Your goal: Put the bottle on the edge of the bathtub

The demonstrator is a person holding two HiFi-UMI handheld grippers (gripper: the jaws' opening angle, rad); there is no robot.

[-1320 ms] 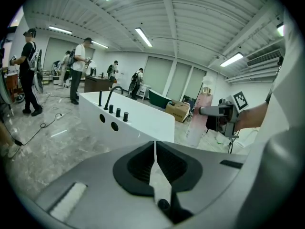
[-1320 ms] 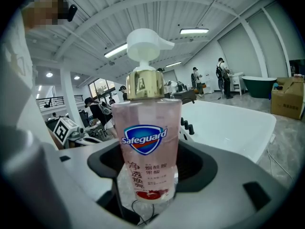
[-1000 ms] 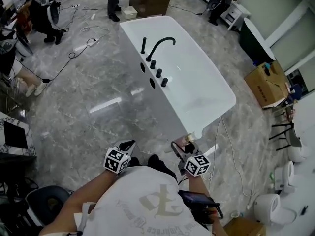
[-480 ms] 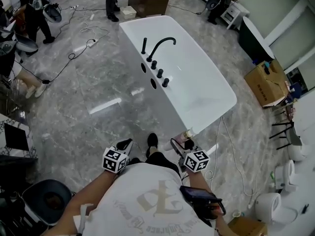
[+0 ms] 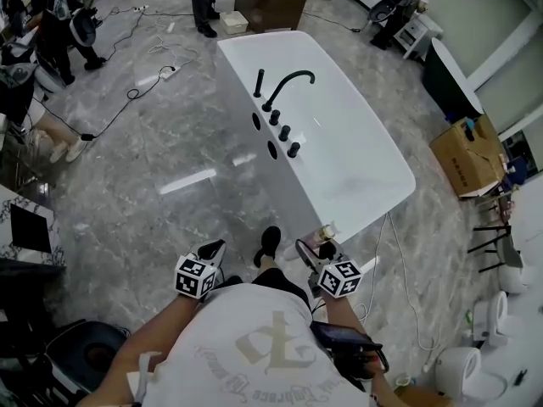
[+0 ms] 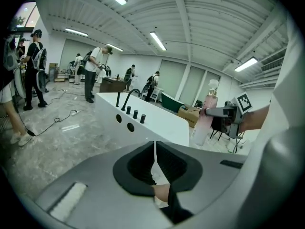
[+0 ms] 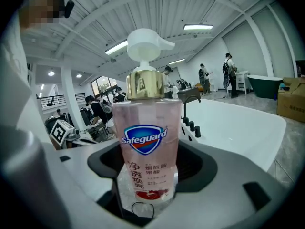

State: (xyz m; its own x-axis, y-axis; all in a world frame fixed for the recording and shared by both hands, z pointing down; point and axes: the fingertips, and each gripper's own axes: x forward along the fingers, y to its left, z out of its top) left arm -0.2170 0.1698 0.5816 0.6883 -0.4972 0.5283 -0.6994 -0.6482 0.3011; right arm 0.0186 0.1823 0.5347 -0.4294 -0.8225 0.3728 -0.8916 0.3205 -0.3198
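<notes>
My right gripper (image 7: 147,185) grasps the pink soap bottle (image 7: 147,142) upright; my left gripper (image 6: 155,163) is clenched on nothing. One step forward has brought the bottle just beside the bathtub (image 5: 361,176)'s near corner, so setting it on the edge looks next

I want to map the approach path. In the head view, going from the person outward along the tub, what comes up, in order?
bottle → near end of the bathtub → row of black knobs → curved black faucet → brown cabinet
</notes>
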